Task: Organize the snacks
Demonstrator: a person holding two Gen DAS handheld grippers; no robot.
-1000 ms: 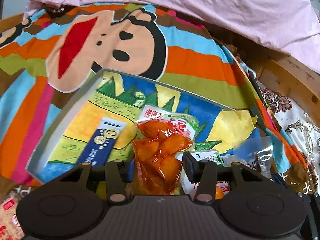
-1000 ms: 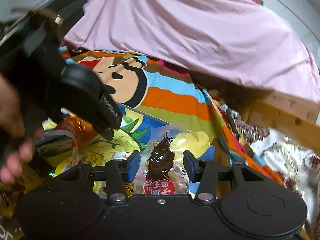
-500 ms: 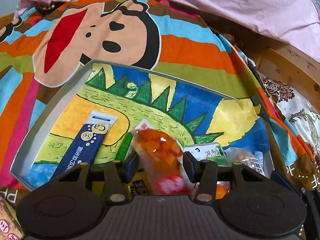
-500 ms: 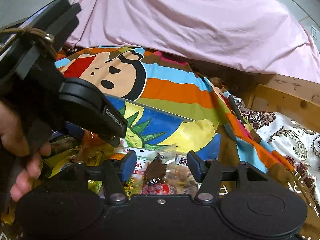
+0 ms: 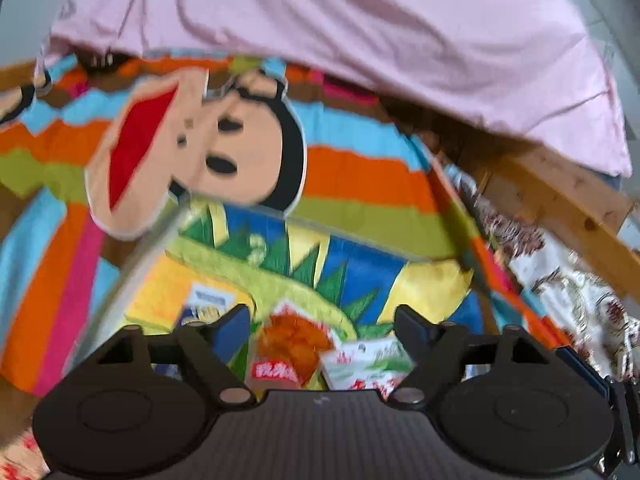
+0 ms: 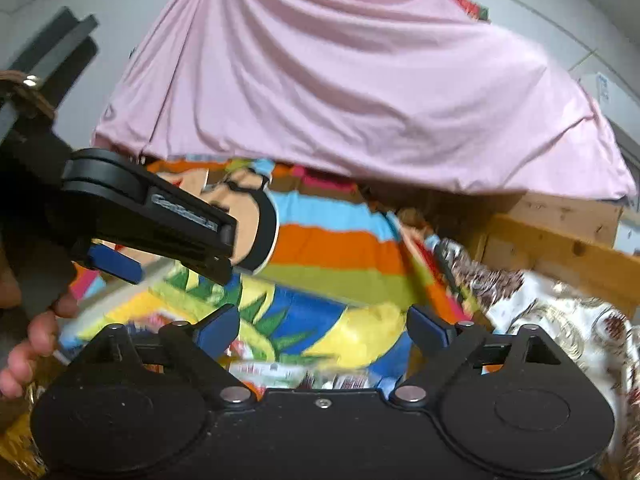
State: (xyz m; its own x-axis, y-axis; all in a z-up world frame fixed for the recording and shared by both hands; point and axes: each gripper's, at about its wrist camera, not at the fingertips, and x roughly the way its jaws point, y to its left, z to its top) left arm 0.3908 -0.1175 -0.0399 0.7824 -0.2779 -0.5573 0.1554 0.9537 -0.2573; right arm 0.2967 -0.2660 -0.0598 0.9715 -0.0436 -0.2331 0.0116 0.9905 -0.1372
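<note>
Though blurred, orange snack packet (image 5: 294, 346) bears red label

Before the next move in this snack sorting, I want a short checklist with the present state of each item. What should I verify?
1. left gripper open and holding nothing: ok, jaws stand wide apart.
2. right gripper open and holding nothing: ok, jaws wide, nothing between them.
3. orange snack pack lies inside the box: ok, it rests on the box floor beside the green-and-white packet.
4. blue stick packet in the box: ok, near the left wall.
5. Pictures sharp enough to aim: not ok, both views are blurred.
6. More snacks waiting outside the box: cannot tell.
</note>
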